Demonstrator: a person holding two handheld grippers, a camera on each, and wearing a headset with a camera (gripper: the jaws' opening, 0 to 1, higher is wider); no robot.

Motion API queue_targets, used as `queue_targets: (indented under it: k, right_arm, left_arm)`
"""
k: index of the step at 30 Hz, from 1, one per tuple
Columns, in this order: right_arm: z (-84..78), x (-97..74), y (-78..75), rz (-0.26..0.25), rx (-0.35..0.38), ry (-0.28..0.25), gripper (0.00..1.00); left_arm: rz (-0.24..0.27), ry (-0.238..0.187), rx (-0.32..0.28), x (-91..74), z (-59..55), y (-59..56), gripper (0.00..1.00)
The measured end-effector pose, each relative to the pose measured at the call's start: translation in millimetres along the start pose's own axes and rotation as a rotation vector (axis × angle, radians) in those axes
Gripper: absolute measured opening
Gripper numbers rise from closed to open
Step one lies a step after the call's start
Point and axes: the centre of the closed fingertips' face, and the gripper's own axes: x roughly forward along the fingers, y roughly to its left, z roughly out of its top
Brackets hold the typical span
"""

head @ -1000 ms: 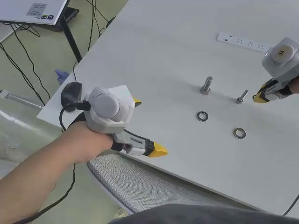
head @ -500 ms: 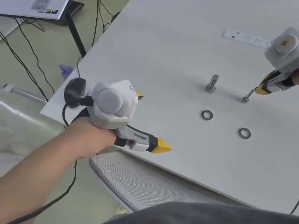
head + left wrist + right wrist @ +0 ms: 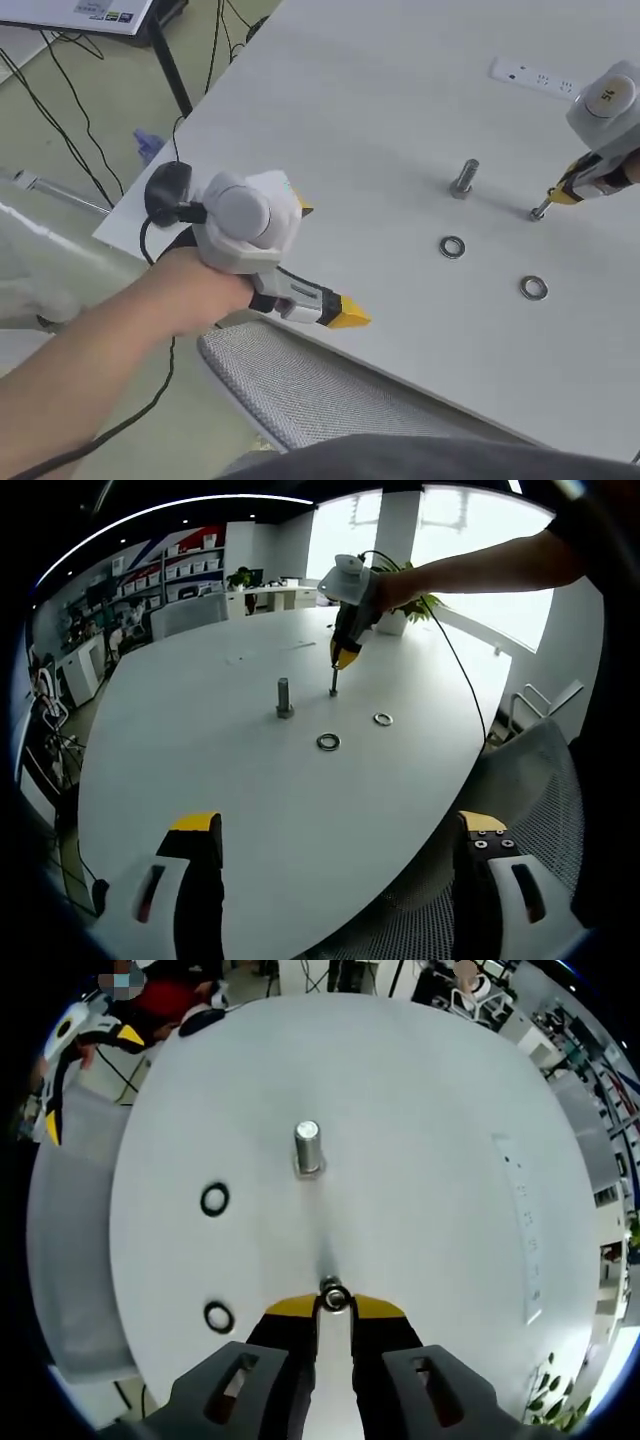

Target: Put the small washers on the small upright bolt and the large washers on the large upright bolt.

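The large bolt (image 3: 463,178) and the thin small bolt (image 3: 540,210) stand upright on the white table (image 3: 350,120). Two washers (image 3: 452,246) (image 3: 533,288) lie flat in front of them. My right gripper (image 3: 557,195) is at the small bolt's top. In the right gripper view my right gripper (image 3: 334,1305) is shut on a small washer (image 3: 334,1296) over that bolt, with the large bolt (image 3: 307,1147) beyond. My left gripper (image 3: 345,312) hovers open at the table's near edge, holding nothing. From the left gripper view, both bolts (image 3: 285,697) (image 3: 333,685) are far ahead.
A white power strip (image 3: 535,78) lies at the far side of the table. A grey mesh chair (image 3: 300,380) sits under the near edge. Cables and a desk leg (image 3: 175,70) are on the floor to the left.
My right gripper has closed in from beside the small bolt to its top. The head camera has shifted a little. The left gripper has hardly moved.
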Motion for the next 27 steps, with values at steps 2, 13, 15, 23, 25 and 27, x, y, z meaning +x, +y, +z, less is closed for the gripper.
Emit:
queue_targets:
  k: [2, 13, 15, 23, 25, 27]
  right_arm:
    - [2.2, 1.2, -3.0, 0.001, -0.003, 0.0, 0.12]
    - [1.1, 0.2, -1.5, -0.001, 0.002, 0.01, 0.12]
    - [0.3, 0.1, -1.1, -0.002, 0.006, 0.015, 0.12]
    - [-1.2, -0.4, -0.2, -0.005, 0.008, 0.018, 0.12]
    - [-0.7, -0.3, 0.5, -0.004, 0.011, 0.018, 0.12]
    - [-1.0, 0.3, 1.3, -0.002, 0.009, 0.022, 0.12]
  left_arm:
    - [-0.002, 0.001, 0.0, 0.2, 0.1, -0.3, 0.96]
    - [-0.02, 0.01, 0.0, 1.8, -3.8, -1.4, 0.92]
    - [-0.021, 0.017, 0.0, 1.7, -5.0, -0.8, 0.92]
    - [-0.022, 0.012, 0.006, 2.0, -3.3, 0.7, 0.91]
    - [-0.023, 0.009, 0.005, 1.9, -2.1, 0.7, 0.91]
    - [-0.023, 0.011, 0.005, 1.9, -2.5, 0.6, 0.91]
